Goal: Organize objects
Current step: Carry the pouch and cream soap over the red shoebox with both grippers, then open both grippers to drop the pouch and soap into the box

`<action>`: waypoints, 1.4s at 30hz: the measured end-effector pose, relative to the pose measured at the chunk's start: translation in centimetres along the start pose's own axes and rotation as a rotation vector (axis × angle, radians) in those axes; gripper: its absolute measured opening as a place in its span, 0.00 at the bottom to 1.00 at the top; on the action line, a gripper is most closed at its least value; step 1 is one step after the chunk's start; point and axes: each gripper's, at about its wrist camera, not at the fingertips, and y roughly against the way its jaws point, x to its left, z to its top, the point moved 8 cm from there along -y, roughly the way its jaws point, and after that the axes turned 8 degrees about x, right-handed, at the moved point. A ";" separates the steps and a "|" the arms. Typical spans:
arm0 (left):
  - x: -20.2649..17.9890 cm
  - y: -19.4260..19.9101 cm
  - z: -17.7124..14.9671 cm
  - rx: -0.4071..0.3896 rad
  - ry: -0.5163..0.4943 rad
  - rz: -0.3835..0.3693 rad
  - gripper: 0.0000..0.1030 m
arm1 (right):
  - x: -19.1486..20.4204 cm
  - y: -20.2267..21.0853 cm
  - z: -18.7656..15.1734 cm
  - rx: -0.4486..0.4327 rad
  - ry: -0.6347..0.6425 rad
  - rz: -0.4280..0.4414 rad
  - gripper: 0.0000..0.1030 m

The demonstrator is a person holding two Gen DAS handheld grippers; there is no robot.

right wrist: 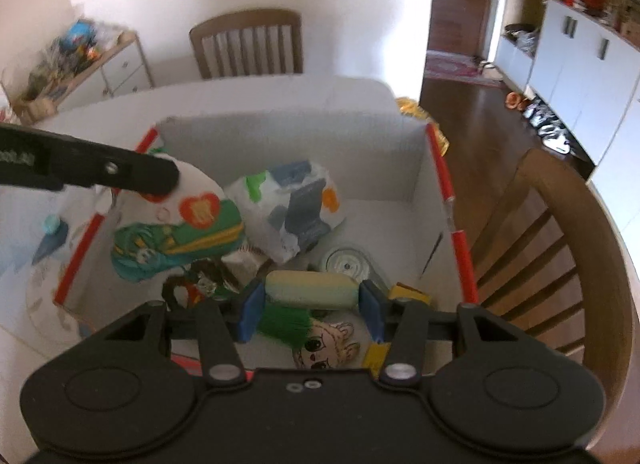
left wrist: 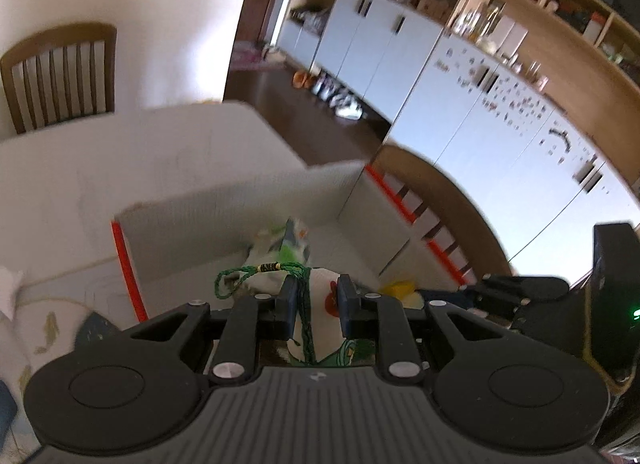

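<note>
Over the white box (right wrist: pixel 400 167) on the table, both grippers are at work. Left gripper (left wrist: pixel 318 306) is clenched on a printed pouch (right wrist: pixel 180 232), its green cord (left wrist: pixel 256 270) draped over one finger, and hangs at the box's left rim, above the things already inside. Right gripper (right wrist: pixel 310 304) sits with jaws spread on either side of a yellow roll (right wrist: pixel 311 290) but not gripping it; the roll seems to rest among a wrapped bundle (right wrist: pixel 292 203), a doll (right wrist: pixel 320 344) and a disc (right wrist: pixel 346 262). Judged from this, the step is dropping the pouch in; next the left jaws must part over a free spot.
</note>
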 end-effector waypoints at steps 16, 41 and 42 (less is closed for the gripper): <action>0.8 -5.3 -2.2 0.155 -0.068 0.100 0.21 | 0.2 -4.6 0.0 0.120 0.108 -0.020 0.48; 1.0 -3.4 -2.8 0.117 -0.052 0.110 0.69 | 1.0 -1.6 0.2 0.062 0.108 0.032 0.62; 1.0 -3.1 -2.7 0.106 -0.048 0.112 0.69 | 1.1 -1.1 0.2 0.052 0.107 0.037 0.64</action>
